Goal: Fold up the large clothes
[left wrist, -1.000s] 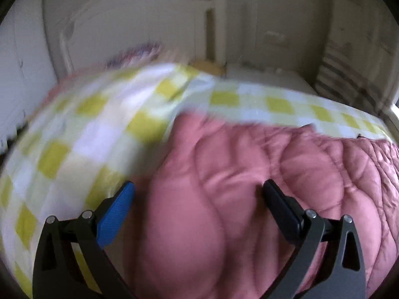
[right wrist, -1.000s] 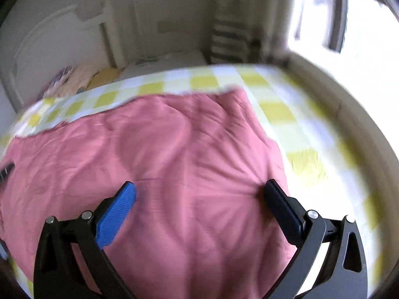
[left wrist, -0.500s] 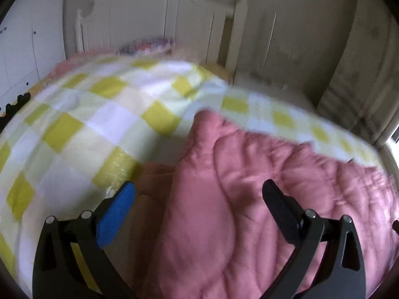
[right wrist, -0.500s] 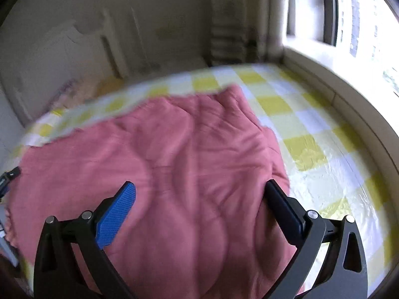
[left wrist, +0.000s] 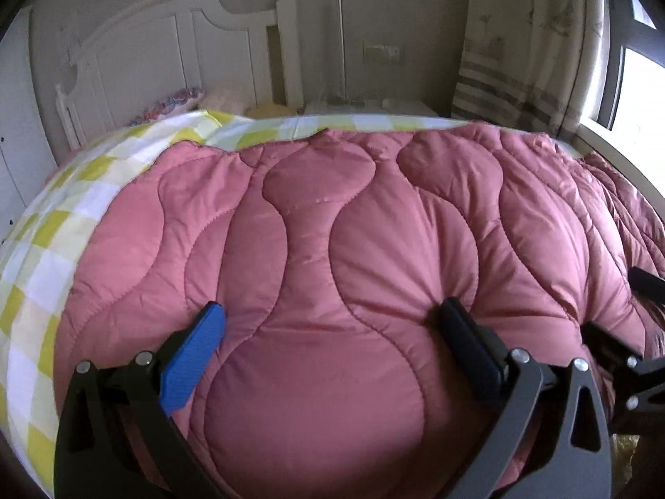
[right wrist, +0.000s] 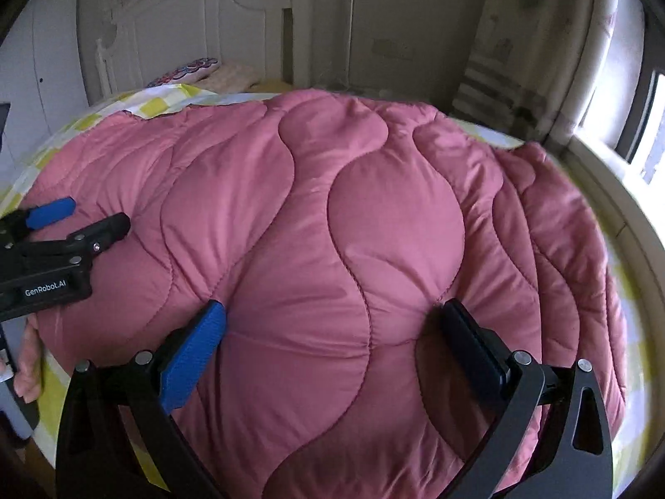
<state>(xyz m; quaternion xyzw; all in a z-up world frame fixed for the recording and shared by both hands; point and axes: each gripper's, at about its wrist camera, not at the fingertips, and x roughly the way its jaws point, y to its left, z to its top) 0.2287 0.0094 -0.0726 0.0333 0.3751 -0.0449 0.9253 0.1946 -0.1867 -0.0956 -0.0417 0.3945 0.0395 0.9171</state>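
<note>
Pink quilted comforter (right wrist: pixel 332 228) lies doubled over on the checked bedsheet (left wrist: pixel 50 224); further folds remain. Left gripper (left wrist: pixel 332 332) and right gripper (right wrist: pixel 332 328) fingers apart, holding nothing.

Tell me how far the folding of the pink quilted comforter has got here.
Done: the pink quilted comforter looks doubled over, stacked layered edges showing on its right side, on the yellow-checked bed sheet. In hand: nothing; the left gripper and right gripper are both open, fingers against the puffy top. Left: probably further folds, since it covers much of the bed.
</note>
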